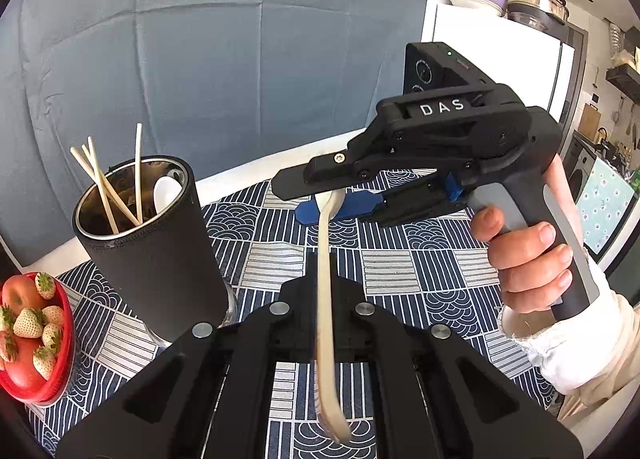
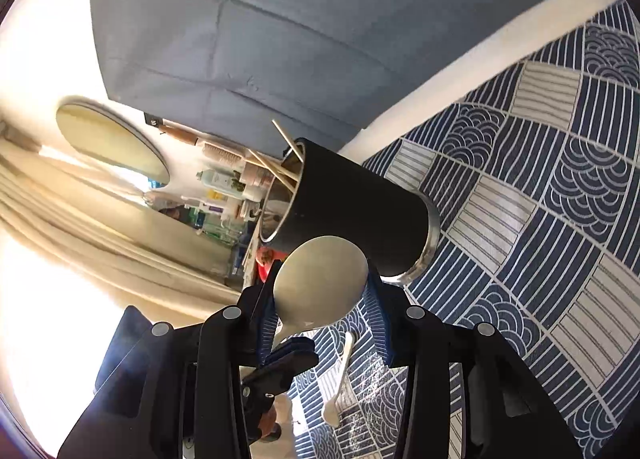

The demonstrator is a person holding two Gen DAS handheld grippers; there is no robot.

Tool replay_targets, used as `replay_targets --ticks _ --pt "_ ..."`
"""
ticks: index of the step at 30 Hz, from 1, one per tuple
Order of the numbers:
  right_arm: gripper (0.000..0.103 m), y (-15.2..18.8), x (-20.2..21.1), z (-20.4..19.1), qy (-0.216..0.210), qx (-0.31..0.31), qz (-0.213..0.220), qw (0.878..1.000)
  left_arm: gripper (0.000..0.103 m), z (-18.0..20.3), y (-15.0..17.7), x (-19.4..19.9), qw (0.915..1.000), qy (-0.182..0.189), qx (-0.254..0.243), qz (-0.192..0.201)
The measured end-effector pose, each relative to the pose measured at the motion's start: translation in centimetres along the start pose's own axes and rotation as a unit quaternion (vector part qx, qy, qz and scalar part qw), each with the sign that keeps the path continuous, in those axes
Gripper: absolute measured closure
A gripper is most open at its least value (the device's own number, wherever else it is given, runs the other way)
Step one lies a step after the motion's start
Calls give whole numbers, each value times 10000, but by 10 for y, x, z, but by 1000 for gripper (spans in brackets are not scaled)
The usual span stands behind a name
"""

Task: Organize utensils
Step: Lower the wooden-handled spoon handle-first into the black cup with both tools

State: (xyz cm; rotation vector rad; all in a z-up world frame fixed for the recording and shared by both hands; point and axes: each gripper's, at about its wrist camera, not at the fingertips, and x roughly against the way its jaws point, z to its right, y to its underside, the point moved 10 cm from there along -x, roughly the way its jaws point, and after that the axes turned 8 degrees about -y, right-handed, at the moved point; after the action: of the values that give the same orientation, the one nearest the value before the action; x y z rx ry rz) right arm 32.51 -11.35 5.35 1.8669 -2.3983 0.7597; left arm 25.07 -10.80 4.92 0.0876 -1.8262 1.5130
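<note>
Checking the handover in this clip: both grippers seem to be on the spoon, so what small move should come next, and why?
Probably open the left gripper to let go of the handle. The right gripper already appears to pinch the spoon by its bowl, so it could then carry it handle-down to the black holder, where a white spoon stands bowl-up.

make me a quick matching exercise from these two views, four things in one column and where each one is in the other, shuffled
Things:
1. wooden spoon
2. chopsticks
3. strawberries
4. white spoon

Places:
A. standing in the black holder
B. lying on the patterned tablecloth
C. in the red bowl
D. bowl end between the right gripper fingers

Pairs: 1-D, 2-A, 3-C, 4-B
</note>
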Motion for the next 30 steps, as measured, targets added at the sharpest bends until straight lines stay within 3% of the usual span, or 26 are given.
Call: replay_targets --ticks 16,30 --pt "69 -69 -3 -99 286 1205 243 9920 99 -36 -56 14 9992 -264 -244 200" --pt "71 -116 -35 -125 754 2032 397 9754 99 -86 -80 -18 9997 -226 -50 76"
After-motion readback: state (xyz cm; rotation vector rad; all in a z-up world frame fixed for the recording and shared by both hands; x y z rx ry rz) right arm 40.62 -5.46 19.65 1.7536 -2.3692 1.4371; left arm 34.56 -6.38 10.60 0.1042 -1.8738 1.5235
